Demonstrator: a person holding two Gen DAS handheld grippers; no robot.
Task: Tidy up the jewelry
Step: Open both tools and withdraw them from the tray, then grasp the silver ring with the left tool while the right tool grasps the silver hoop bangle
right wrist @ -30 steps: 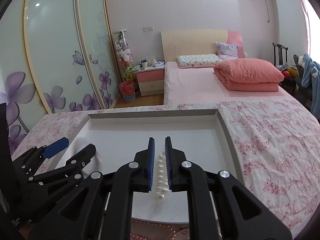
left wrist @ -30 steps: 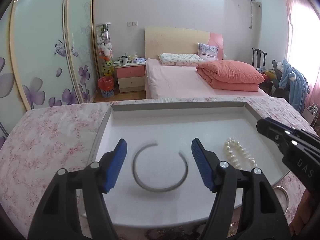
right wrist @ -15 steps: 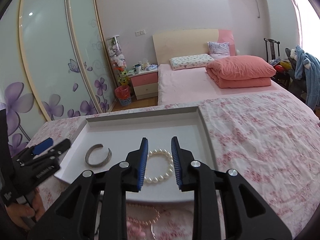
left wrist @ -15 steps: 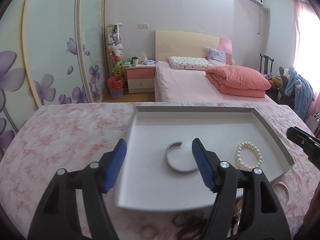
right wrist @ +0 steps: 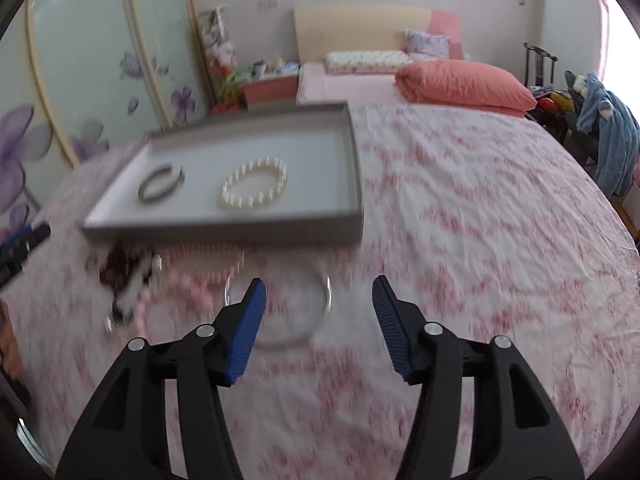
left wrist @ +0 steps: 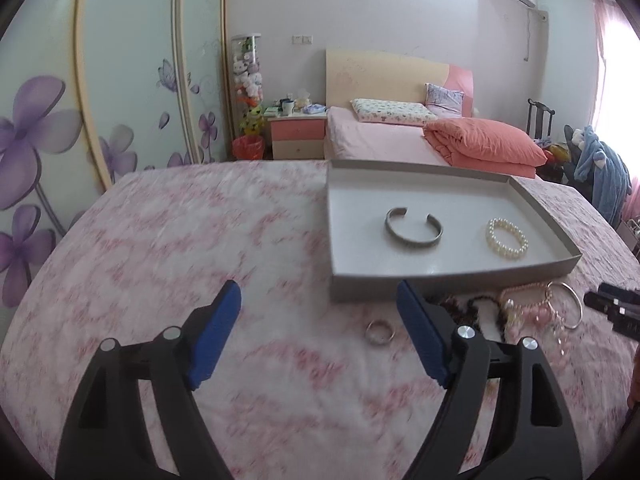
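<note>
the right gripper (right wrist: 318,304) hung with its jaws wide apart and empty, and the thin silver bangle (right wrist: 280,308) lay flat on the floral cloth (right wrist: 480,216) just ahead of it, a little toward its left finger. being a plain hoop, the bangle had no long axis to line up with, so any pinch across its rim would likely serve. the left gripper (left wrist: 318,332) was also spread and held nothing; nearest it was a small ring (left wrist: 380,332), just inside its right finger, near the front edge of the grey tray (left wrist: 440,286). the rest of the loose pile, dark beads (left wrist: 476,308) and pink beads (left wrist: 528,312), sat along that same front edge. in the tray a silver cuff (left wrist: 414,227) and a pearl bracelet (left wrist: 506,238) lay side by side, apart. the bangle looked blurred and faint.
</note>
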